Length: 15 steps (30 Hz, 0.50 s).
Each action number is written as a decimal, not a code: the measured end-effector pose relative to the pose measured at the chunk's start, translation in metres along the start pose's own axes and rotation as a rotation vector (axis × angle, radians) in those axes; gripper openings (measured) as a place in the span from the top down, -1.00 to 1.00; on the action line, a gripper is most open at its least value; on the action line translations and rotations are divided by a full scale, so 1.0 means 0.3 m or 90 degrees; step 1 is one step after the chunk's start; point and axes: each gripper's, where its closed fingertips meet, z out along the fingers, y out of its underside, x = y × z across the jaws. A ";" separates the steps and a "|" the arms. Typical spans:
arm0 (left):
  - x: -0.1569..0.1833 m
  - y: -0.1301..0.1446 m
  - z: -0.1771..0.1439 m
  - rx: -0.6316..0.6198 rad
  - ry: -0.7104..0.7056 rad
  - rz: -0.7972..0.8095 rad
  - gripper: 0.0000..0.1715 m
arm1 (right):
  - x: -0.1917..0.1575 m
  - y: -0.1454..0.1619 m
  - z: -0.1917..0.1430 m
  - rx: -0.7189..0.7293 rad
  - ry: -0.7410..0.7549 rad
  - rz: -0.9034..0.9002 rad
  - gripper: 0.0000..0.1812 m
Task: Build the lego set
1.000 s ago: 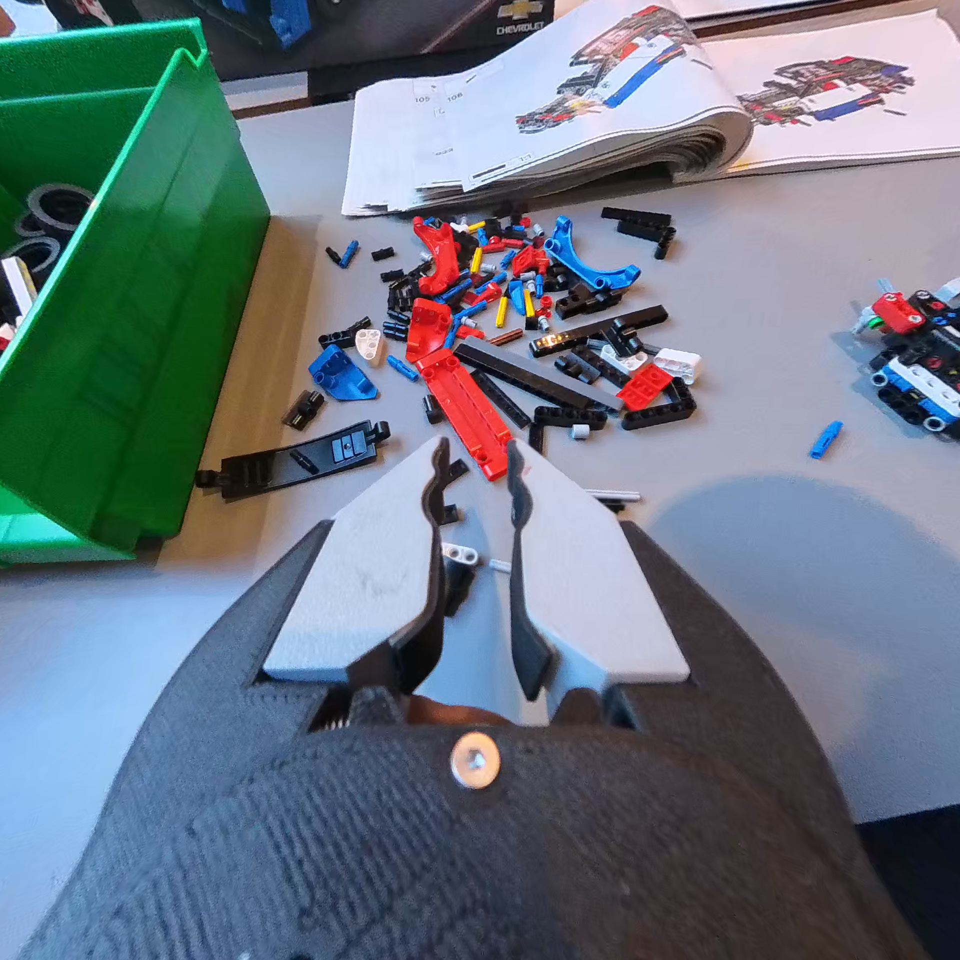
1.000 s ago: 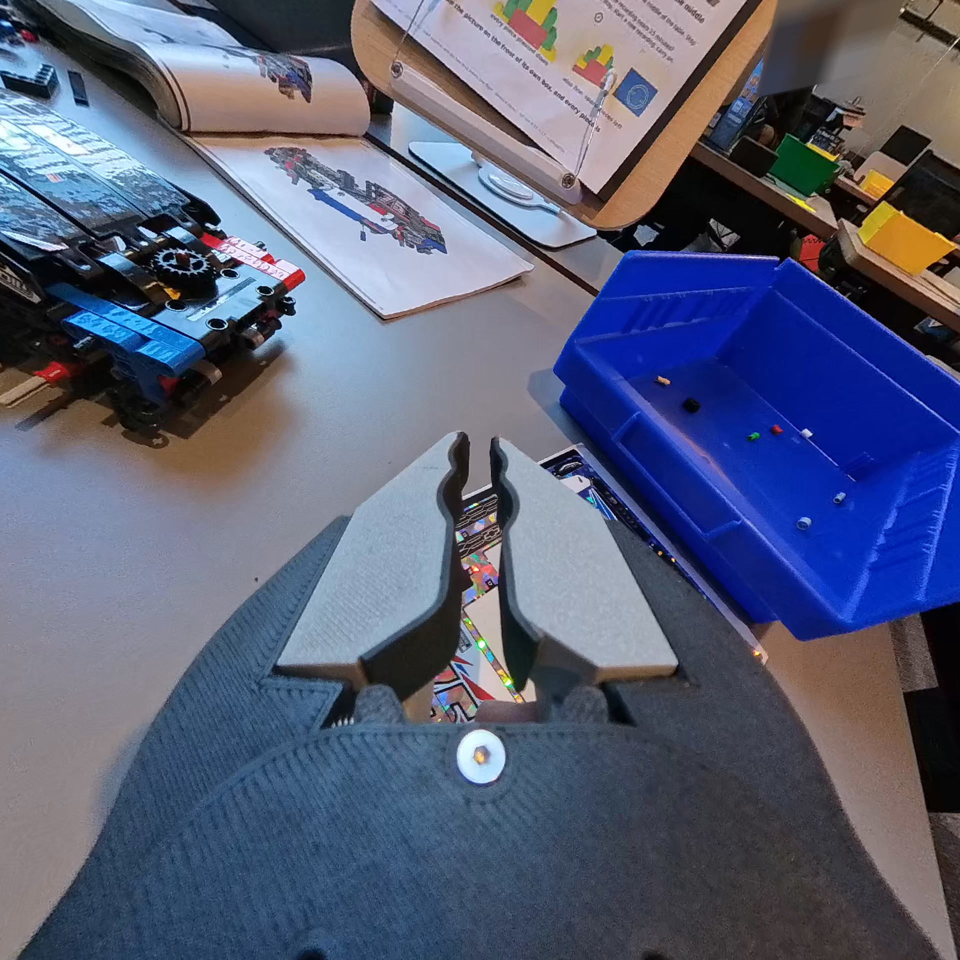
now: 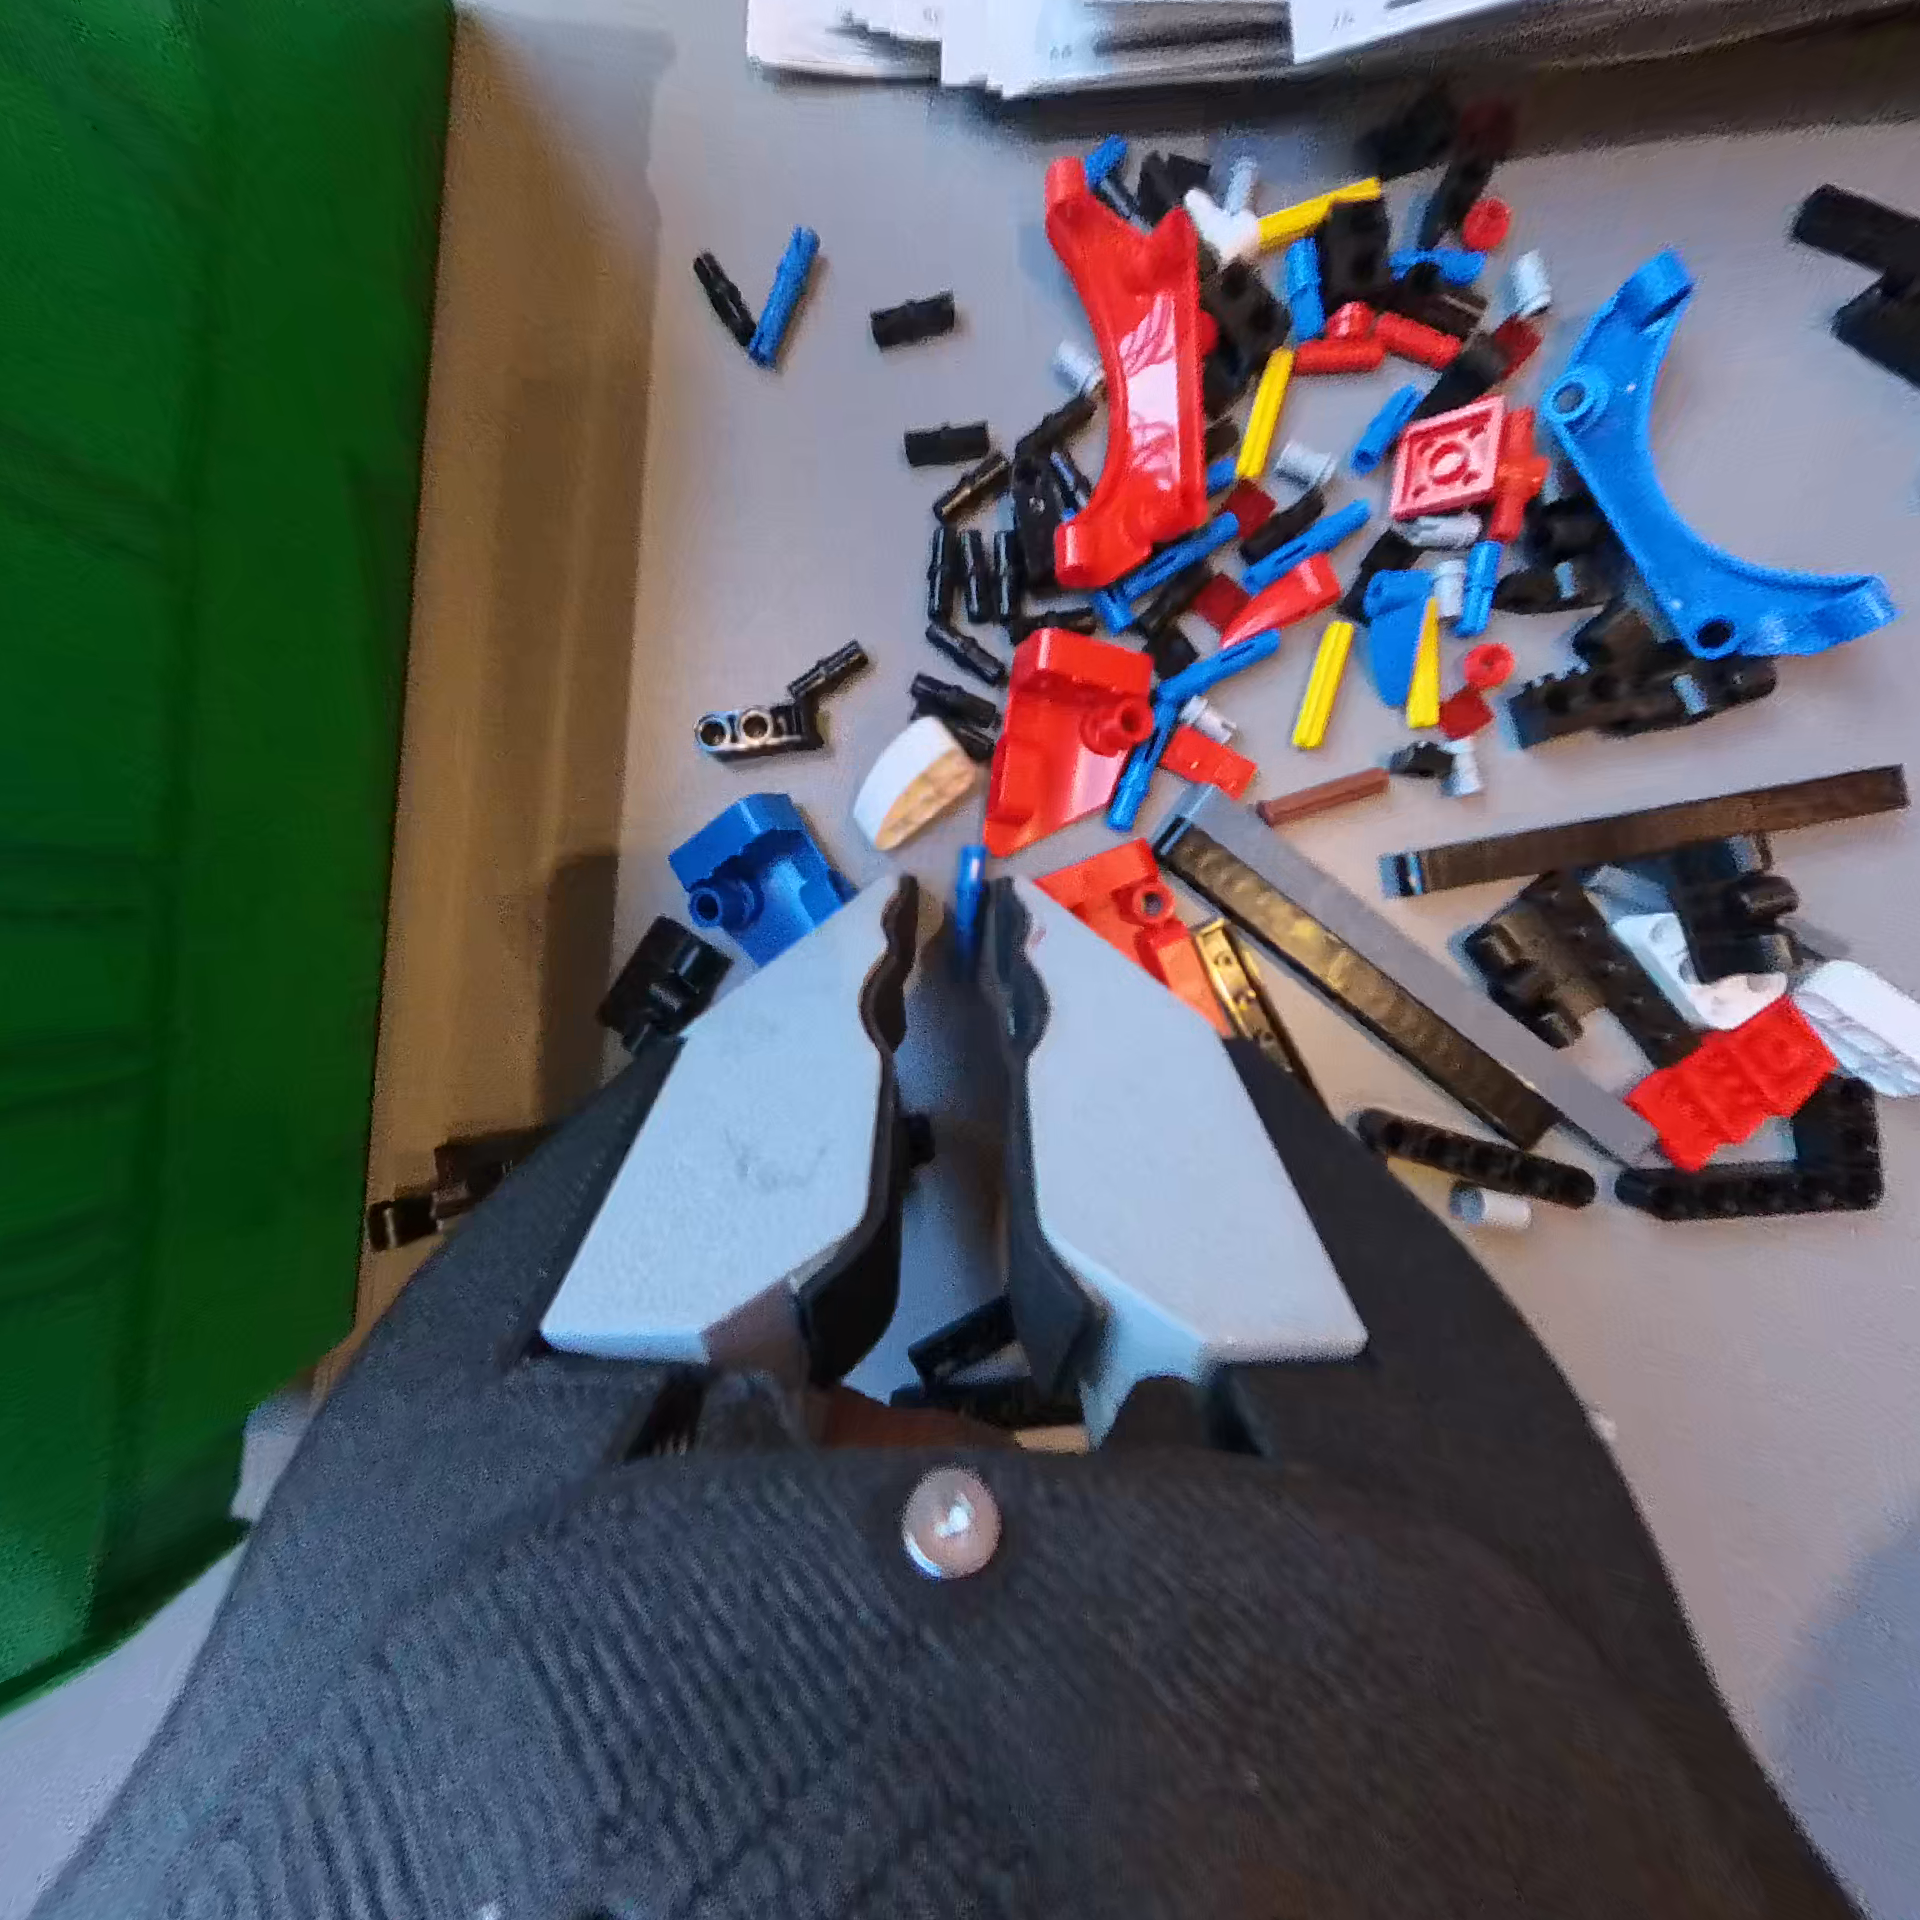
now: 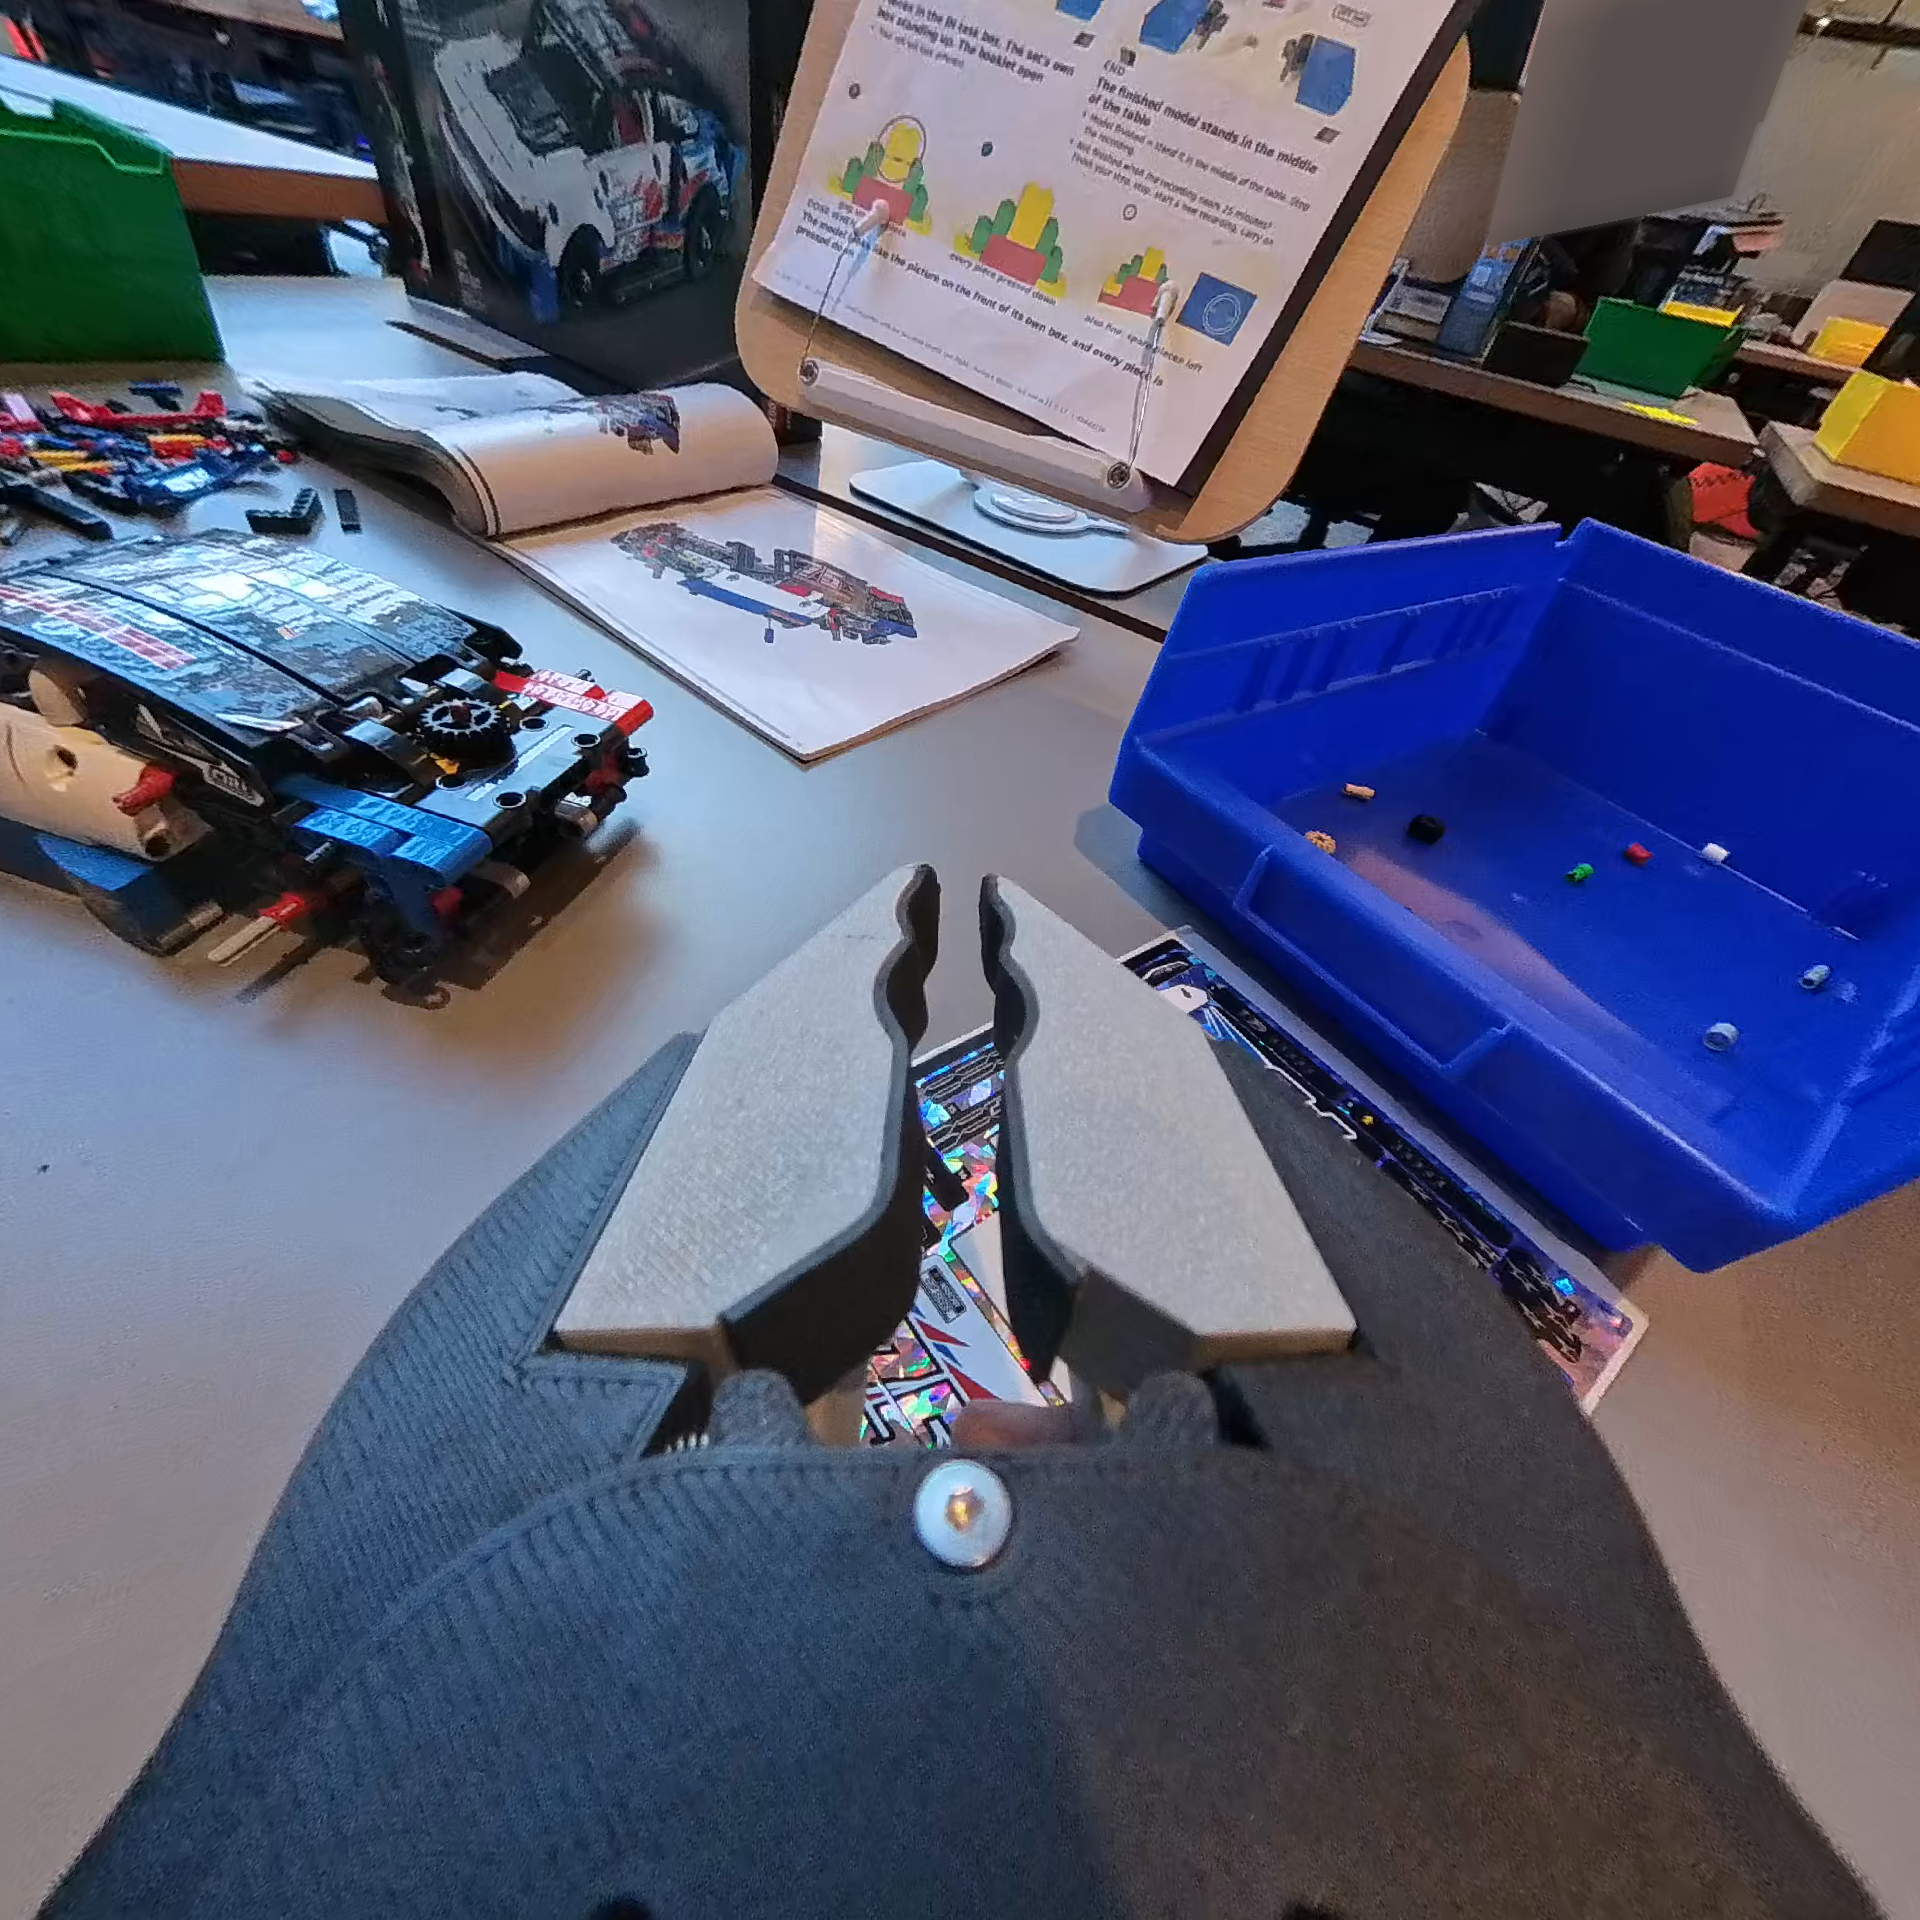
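A small blue pin is seen between the slightly parted fingers of the left gripper; whether it is clamped cannot be told. The right gripper is held over a sticker sheet, fingers narrowly apart and empty.

Each gripper had a broad, dark body of ribbed, layered plastic that flared wide toward the camera, with one round silver screw set on its midline. The left gripper carried two pale grey wedge-shaped fingers edged in black, their inner faces cut in a wavy profile. The right gripper matched it, its grey fingers finely textured.
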 end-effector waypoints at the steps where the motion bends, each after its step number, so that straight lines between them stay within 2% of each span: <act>1: 0.000 0.003 -0.002 0.003 0.000 -0.002 0.86 | 0.000 -0.001 -0.001 0.002 -0.001 0.001 0.94; 5: 0.005 0.006 -0.003 0.013 0.011 0.000 0.96 | -0.005 -0.004 0.000 0.003 -0.004 -0.001 0.93; 9: -0.011 0.013 -0.014 0.008 0.004 0.019 0.97 | -0.008 -0.006 -0.005 0.005 -0.003 -0.007 0.94; 15: -0.009 -0.031 -0.127 0.066 0.066 -0.020 0.97 | -0.014 -0.017 -0.013 0.015 -0.007 -0.010 0.94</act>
